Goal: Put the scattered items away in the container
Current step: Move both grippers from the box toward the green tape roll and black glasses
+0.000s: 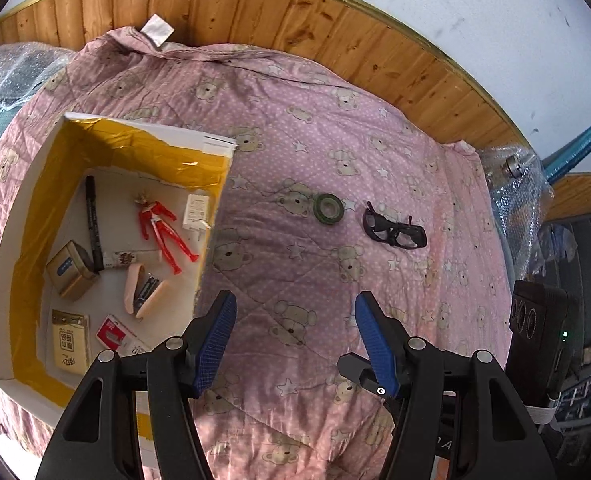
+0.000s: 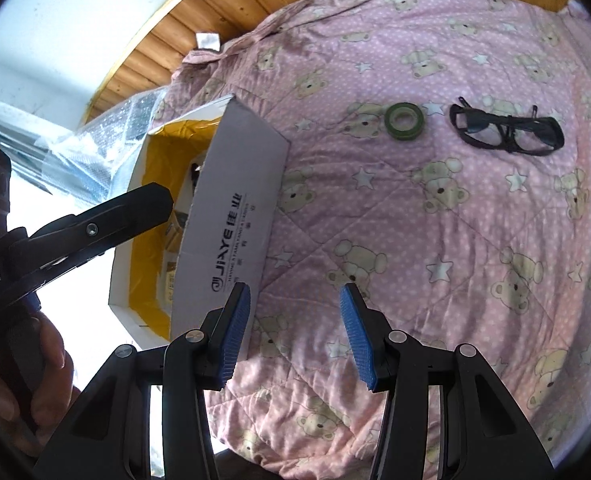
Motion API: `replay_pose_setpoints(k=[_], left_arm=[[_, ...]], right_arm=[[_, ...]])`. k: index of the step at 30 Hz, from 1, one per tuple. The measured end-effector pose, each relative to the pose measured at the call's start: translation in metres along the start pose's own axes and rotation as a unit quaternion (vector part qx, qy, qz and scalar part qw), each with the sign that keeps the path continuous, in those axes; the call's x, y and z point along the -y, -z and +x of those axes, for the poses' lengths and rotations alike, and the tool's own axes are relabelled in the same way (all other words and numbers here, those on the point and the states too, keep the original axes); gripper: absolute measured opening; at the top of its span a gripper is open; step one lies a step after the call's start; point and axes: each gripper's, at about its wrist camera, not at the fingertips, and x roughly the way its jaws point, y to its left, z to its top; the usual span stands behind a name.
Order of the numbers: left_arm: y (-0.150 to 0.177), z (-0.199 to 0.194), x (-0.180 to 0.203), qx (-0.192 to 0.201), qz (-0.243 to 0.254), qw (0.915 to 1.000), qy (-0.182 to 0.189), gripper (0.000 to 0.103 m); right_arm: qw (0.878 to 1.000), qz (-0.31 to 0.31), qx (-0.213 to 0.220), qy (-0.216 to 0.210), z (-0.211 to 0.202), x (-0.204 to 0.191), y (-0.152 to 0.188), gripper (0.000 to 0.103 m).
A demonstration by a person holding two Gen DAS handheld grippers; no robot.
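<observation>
A white cardboard box [image 1: 219, 145] with a yellow taped lining sits on the pink bear-print quilt at the left; its outer wall [image 2: 231, 184] carries printed lettering. Inside lie a black marker [image 1: 93, 224], a red toy figure [image 1: 163, 232], a white charger [image 1: 196, 211], a gold tin [image 1: 69, 274] and several small packets. A green tape roll [image 1: 329, 208] [image 2: 405, 121] and black glasses [image 1: 393, 229] [image 2: 507, 129] lie on the quilt beyond both grippers. My left gripper [image 1: 295, 308] is open and empty beside the box. My right gripper [image 2: 295, 300] is open and empty too.
Wooden wall panelling [image 1: 255, 12] runs behind the bed. Bubble-wrapped bundles sit at the far left [image 1: 11, 76] and far right [image 1: 519, 196] of the quilt. A hand [image 2: 23, 364] holds the left gripper's handle, whose black finger [image 2: 107, 220] reaches over the box.
</observation>
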Motion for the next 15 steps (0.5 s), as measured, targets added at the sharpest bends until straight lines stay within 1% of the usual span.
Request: replay_pose_setpoints(k=[6, 15], left_arm=[[-0.007, 0.02, 0.025, -0.016, 0.023, 0.9996, -0.003, 0.063], [-0.027, 0.058, 0.045, -0.04, 0.044, 0.9982, -0.01, 0.063]], right_arm=[[0.999, 0.035, 0.01, 0.002, -0.006, 0.032, -0.004, 0.051], [0.996, 0.086, 0.022, 0.009, -0.009, 0.078, -0.022, 0.051]])
